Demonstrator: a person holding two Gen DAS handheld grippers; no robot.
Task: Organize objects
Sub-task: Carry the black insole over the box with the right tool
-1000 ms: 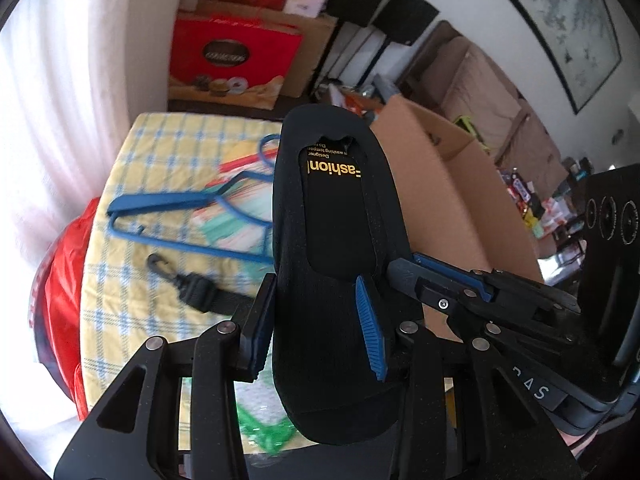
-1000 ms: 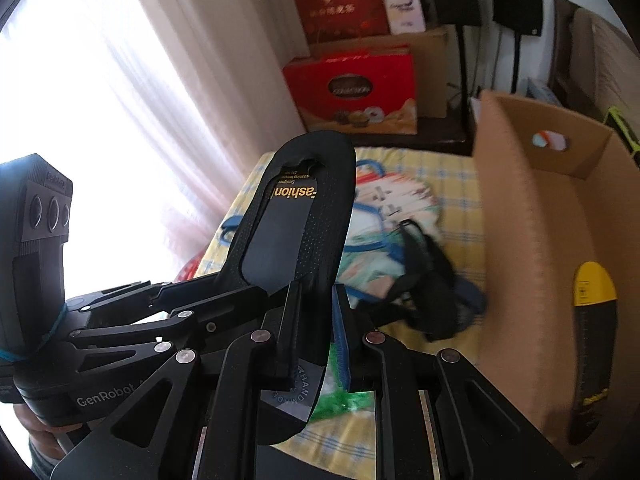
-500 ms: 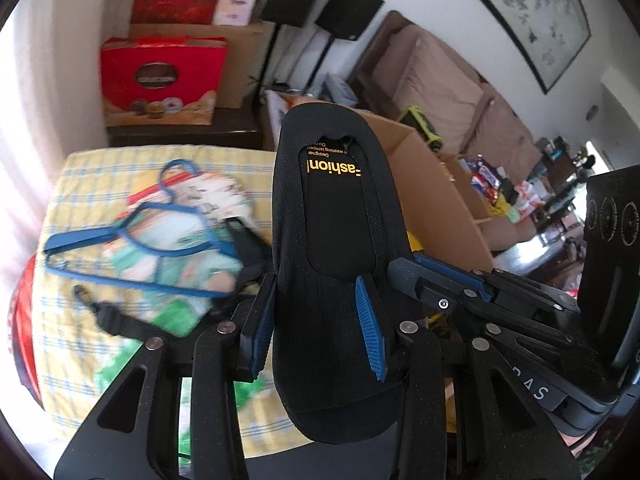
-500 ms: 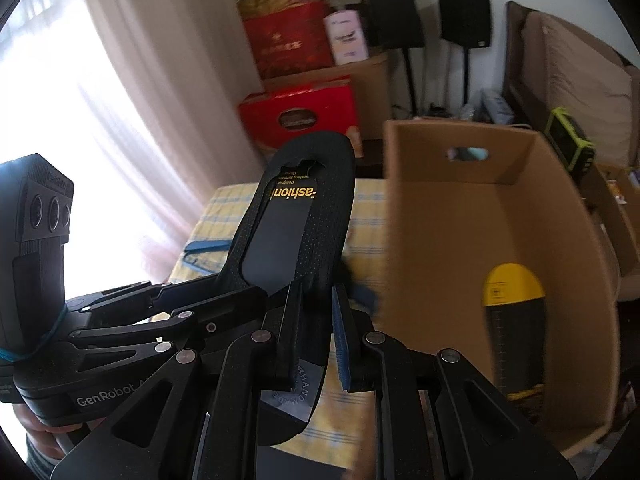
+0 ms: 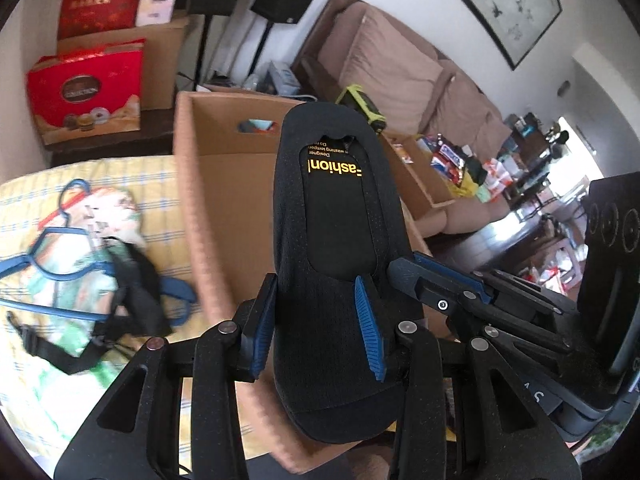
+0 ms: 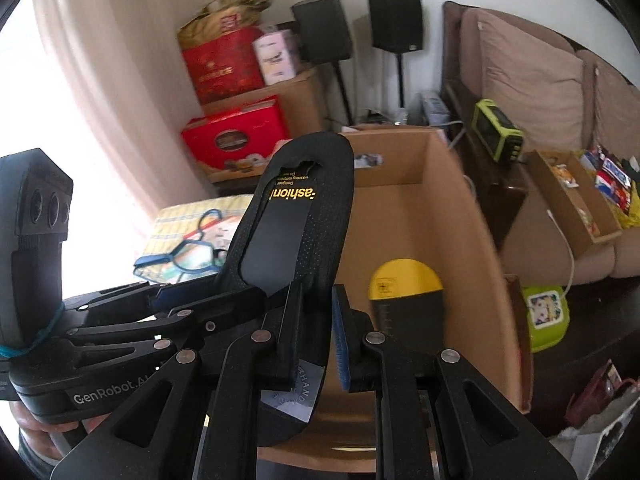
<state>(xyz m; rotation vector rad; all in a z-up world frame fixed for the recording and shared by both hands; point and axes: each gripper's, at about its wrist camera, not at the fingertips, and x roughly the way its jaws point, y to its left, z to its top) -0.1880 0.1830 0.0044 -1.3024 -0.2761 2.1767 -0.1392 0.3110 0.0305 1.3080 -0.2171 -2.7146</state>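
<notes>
Both the left gripper (image 5: 316, 316) and the right gripper (image 6: 316, 334) hold one flat black insole with yellow lettering (image 5: 340, 240) in narrow jaws, above the open brown cardboard box (image 6: 472, 216) containing a yellow-tipped insole (image 6: 404, 284).

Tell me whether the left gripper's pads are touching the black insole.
Touching. The left wrist view shows the left gripper with both blue pads pressed against the black insole's edges, no gap visible on either side.
</notes>
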